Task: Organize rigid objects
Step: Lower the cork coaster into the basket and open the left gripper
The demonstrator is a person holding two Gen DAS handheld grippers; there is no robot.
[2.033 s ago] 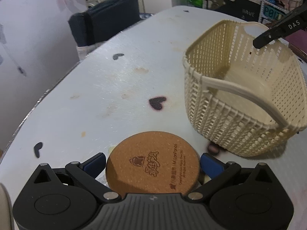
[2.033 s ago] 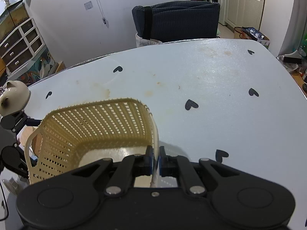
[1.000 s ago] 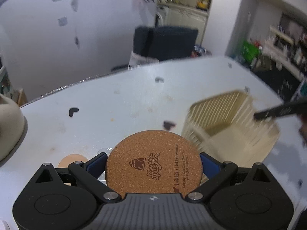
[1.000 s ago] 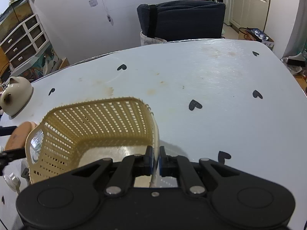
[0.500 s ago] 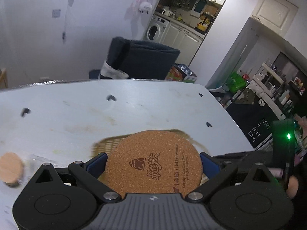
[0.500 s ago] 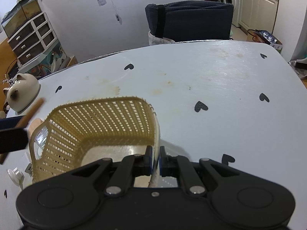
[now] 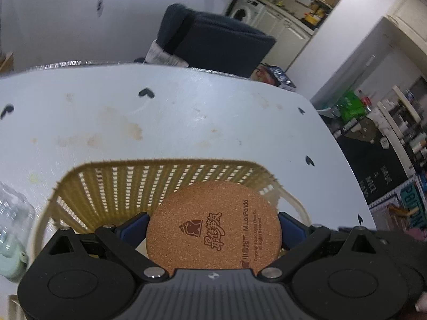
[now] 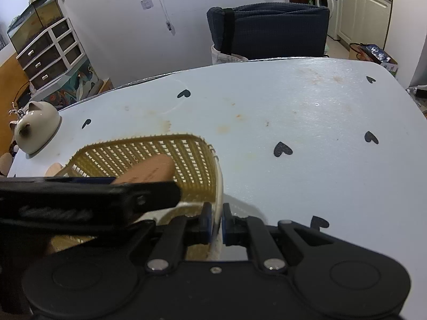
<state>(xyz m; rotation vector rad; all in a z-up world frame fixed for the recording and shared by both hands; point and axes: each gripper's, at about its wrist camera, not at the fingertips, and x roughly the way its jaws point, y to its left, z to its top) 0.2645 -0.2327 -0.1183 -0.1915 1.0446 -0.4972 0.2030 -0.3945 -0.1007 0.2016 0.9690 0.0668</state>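
My left gripper [image 7: 213, 226] is shut on a round cork coaster [image 7: 213, 226] with printed writing and holds it flat over the open top of the cream lattice basket [image 7: 112, 181]. In the right wrist view the coaster [image 8: 149, 172] and the left gripper's finger [image 8: 106, 194] reach in over the basket [image 8: 192, 157] from the left. My right gripper [image 8: 216, 224] is shut on the basket's near rim [image 8: 218, 186]. The basket stands on the white table [image 8: 293, 112].
A cat-shaped ceramic pot [image 8: 36, 126] stands at the table's left edge, with another cork piece [image 8: 53, 170] near the basket. A clear glass [image 7: 13, 213] is left of the basket. A dark blue chair [image 8: 269, 33] stands behind the table.
My left gripper has carried the coaster from the table beside the basket up and over the basket's open top. My right gripper has kept its hold on the rim.
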